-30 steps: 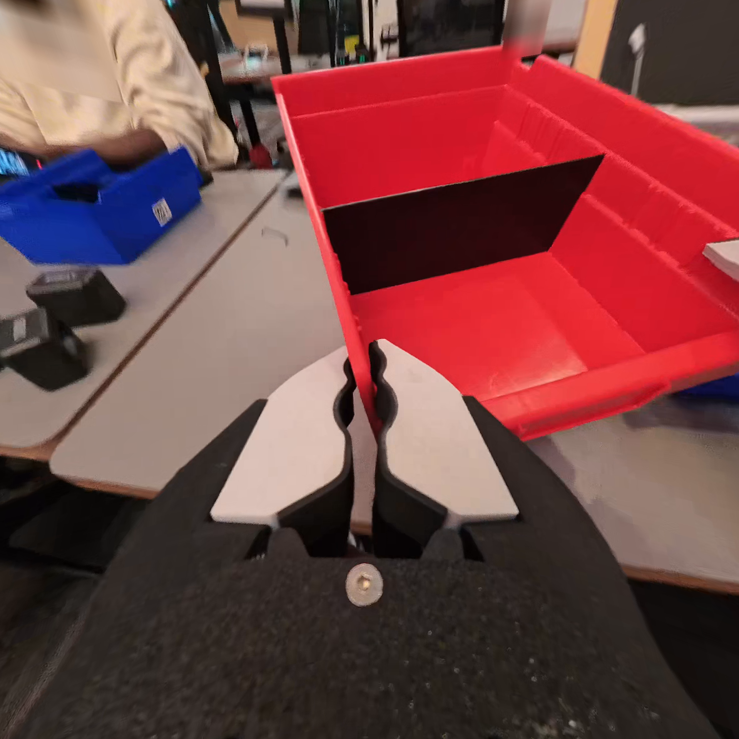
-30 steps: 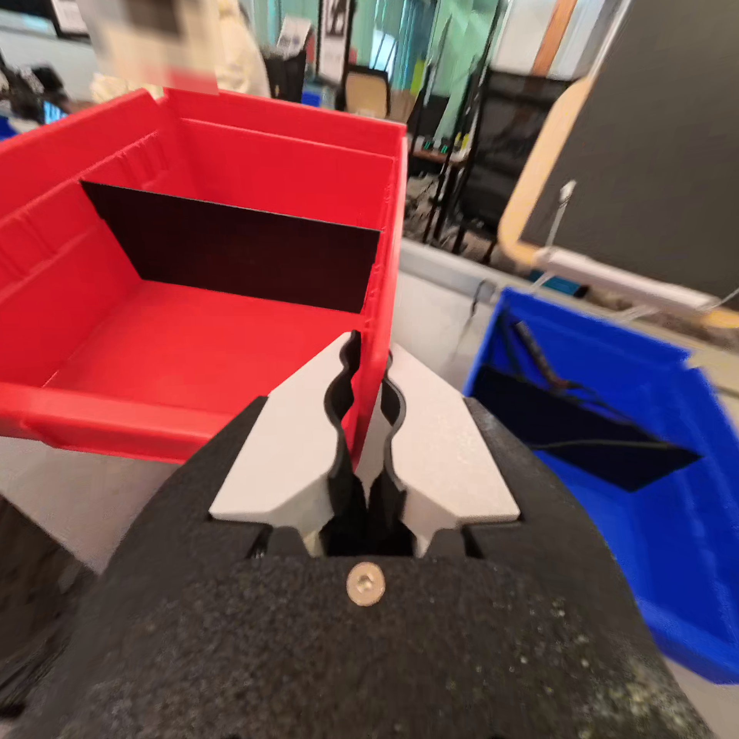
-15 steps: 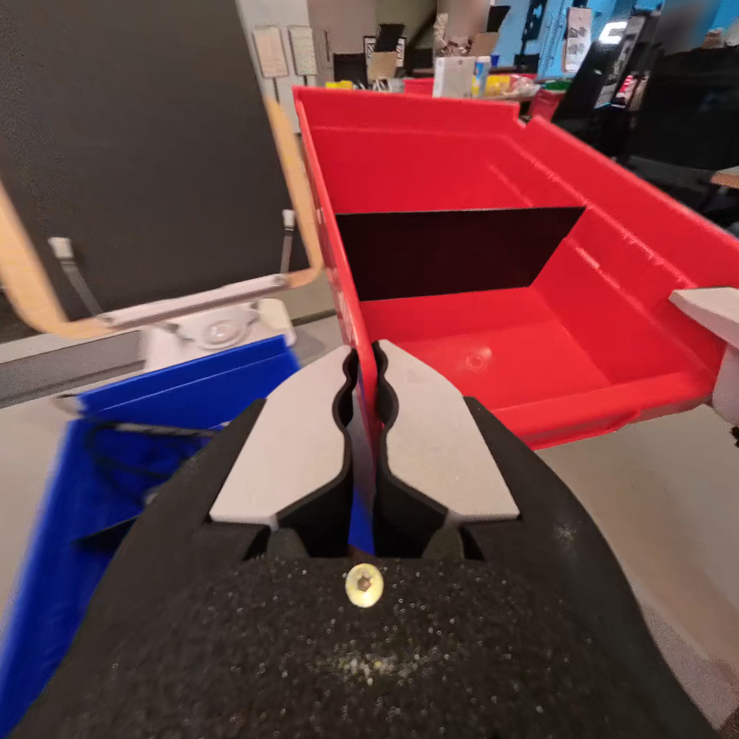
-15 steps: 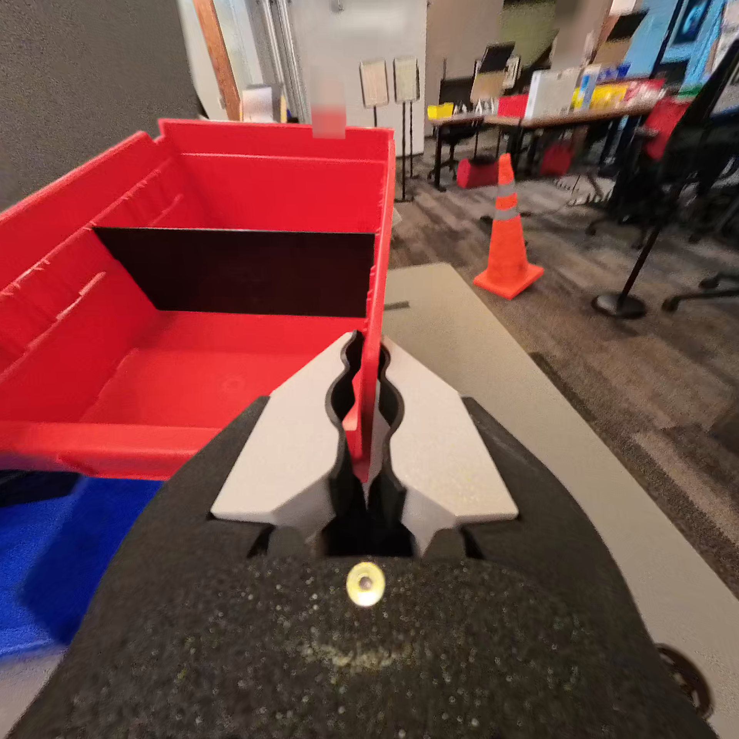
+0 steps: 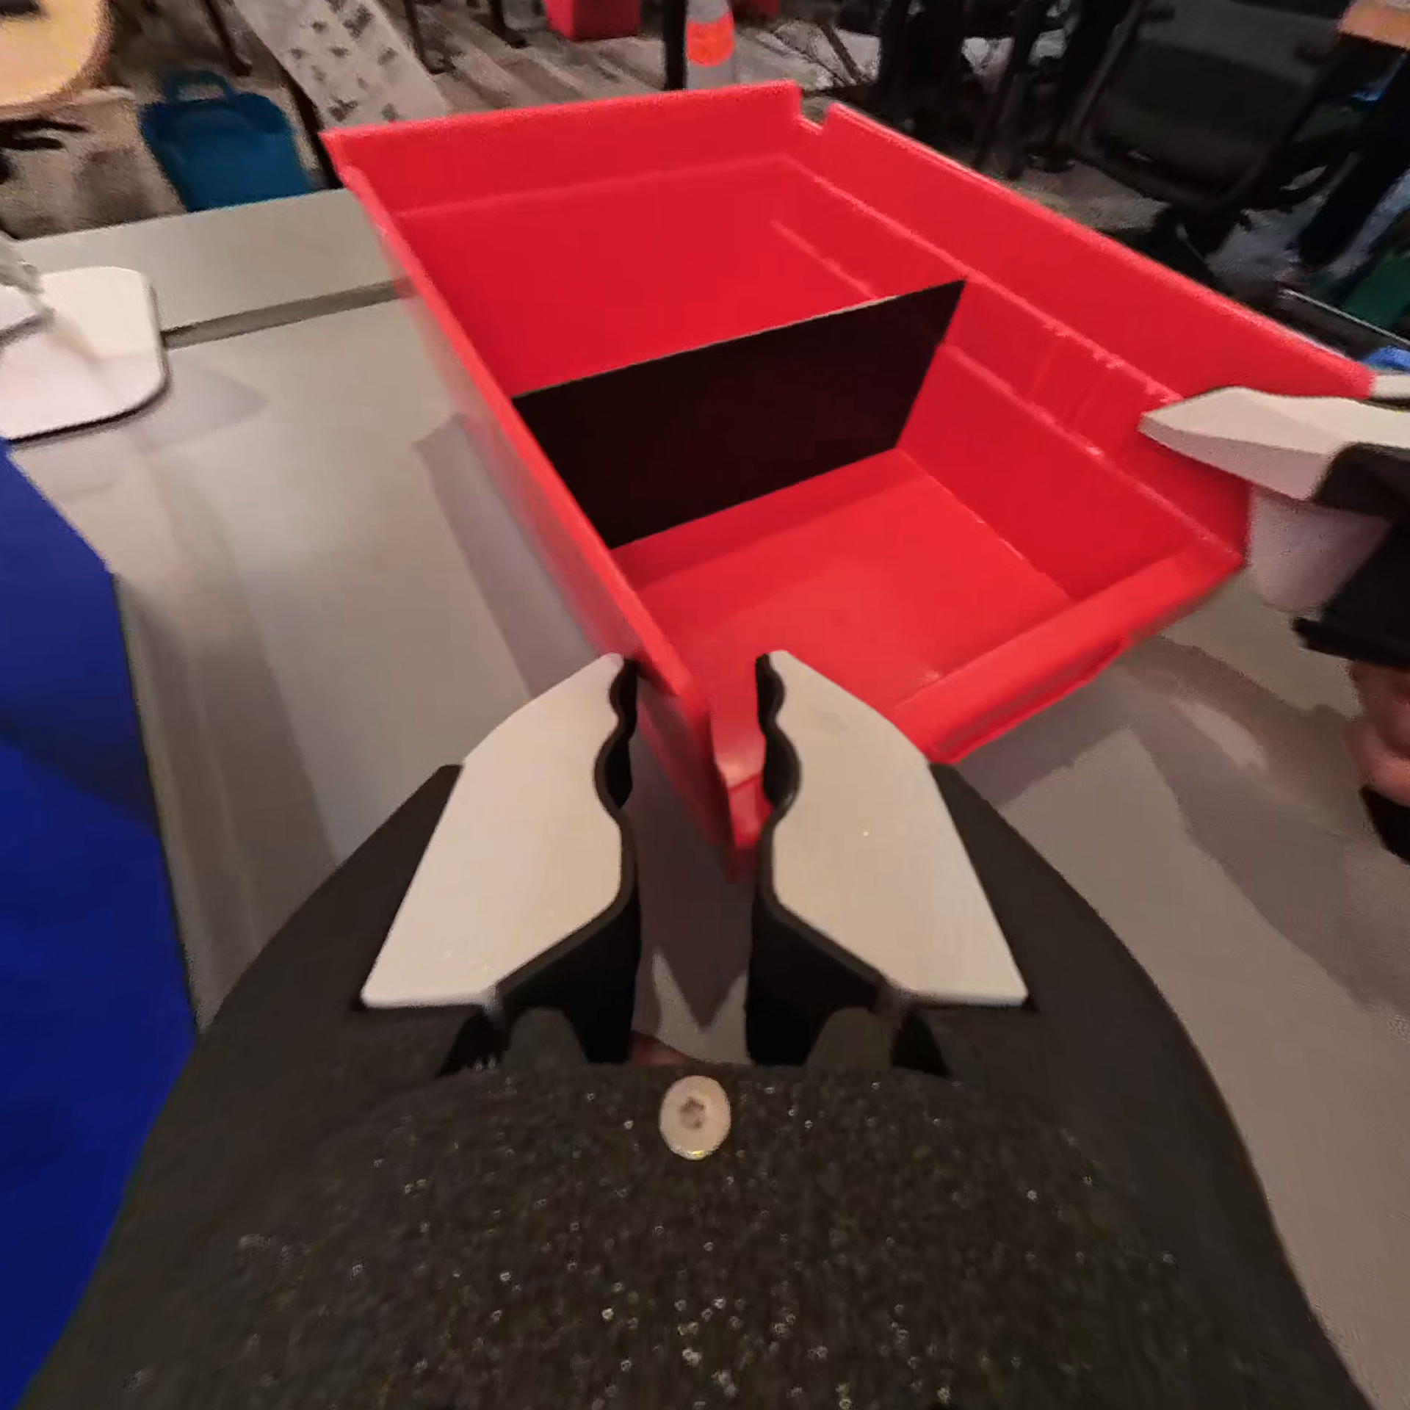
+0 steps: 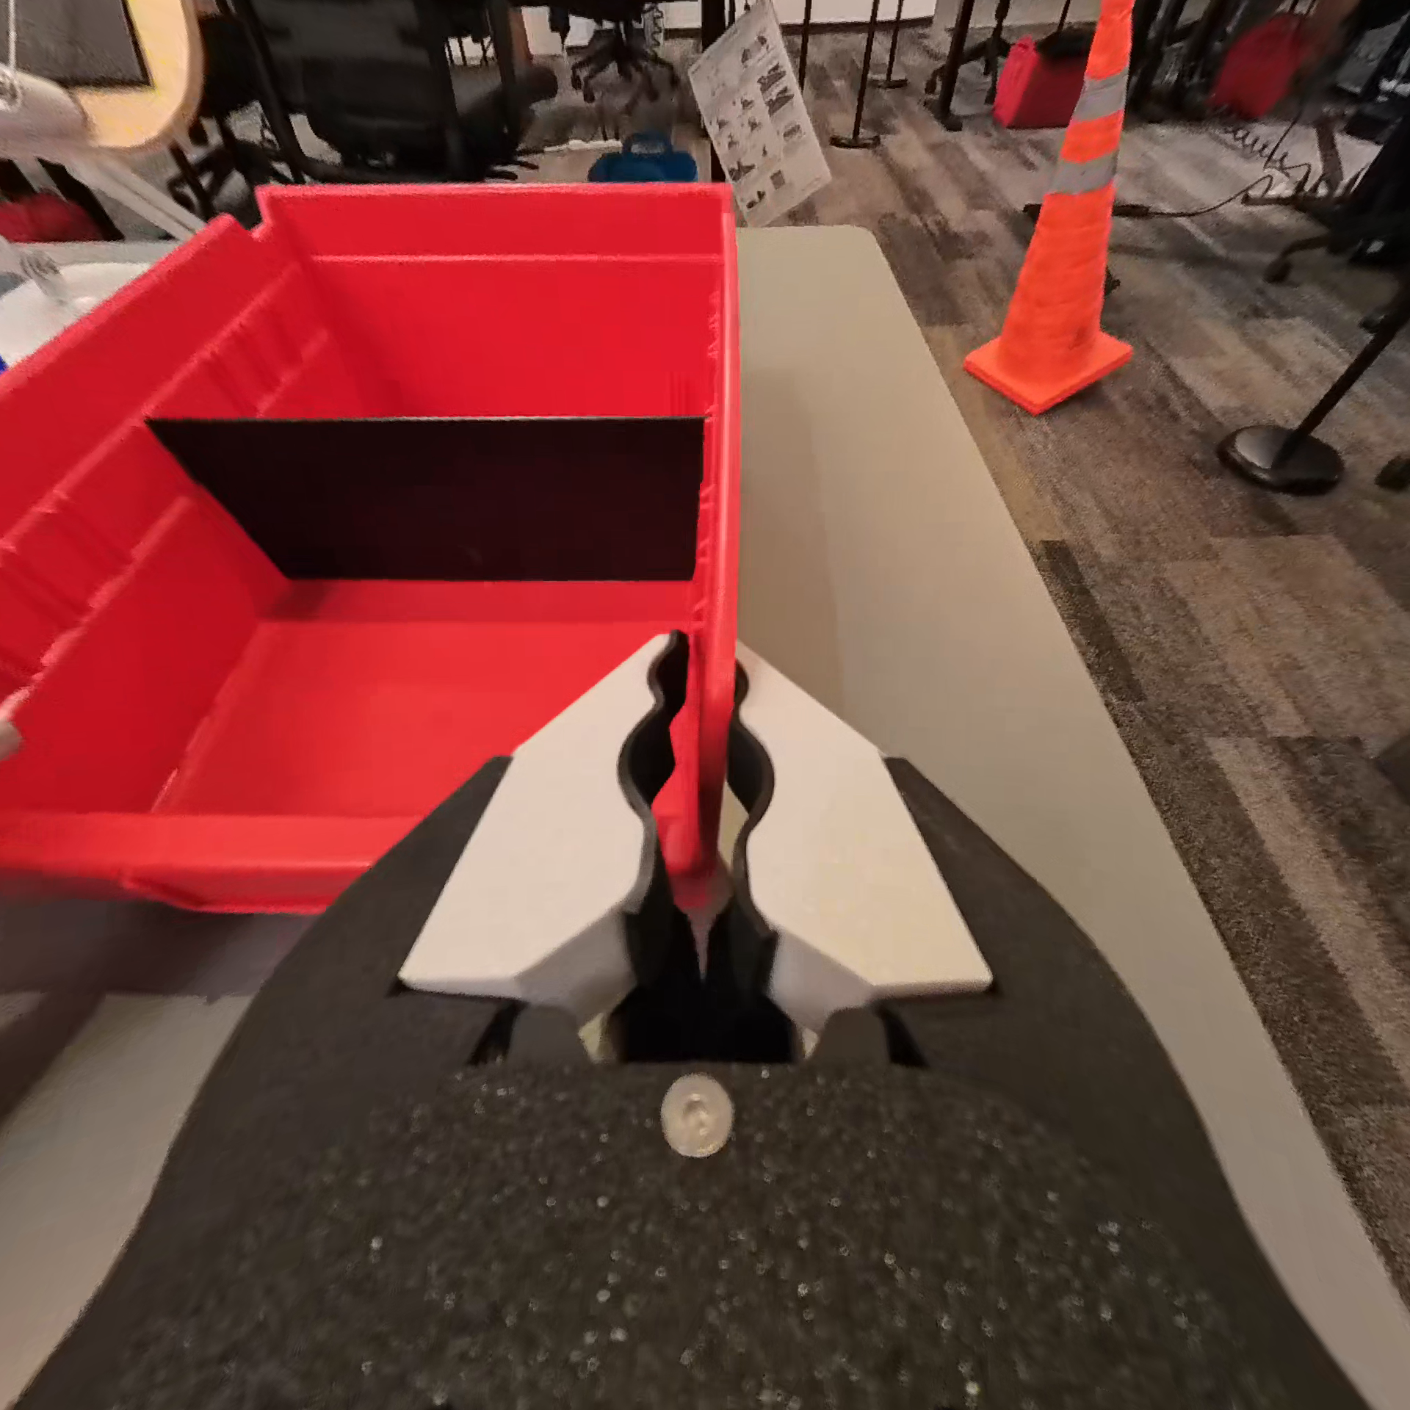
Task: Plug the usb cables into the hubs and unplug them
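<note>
Two tools flank the red bin (image 6: 458,320): right tool (image 6: 706,656) clamped, left tool (image 5: 694,679) parted.

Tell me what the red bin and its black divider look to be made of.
Red bin: likely molded plastic, fairly glossy, with ribbed walls and soft reflections on its floor. Black divider: thin, flat, matte sheet, perhaps plastic or card; the look leaves it open.

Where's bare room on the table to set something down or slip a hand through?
Free: the grey table strip right of the red bin, out to its floor-side edge; the stretch between bin and blue bin. Both bin compartments either side of the black divider look empty. Crowded: the near corners, with left gripper and right gripper.
</note>
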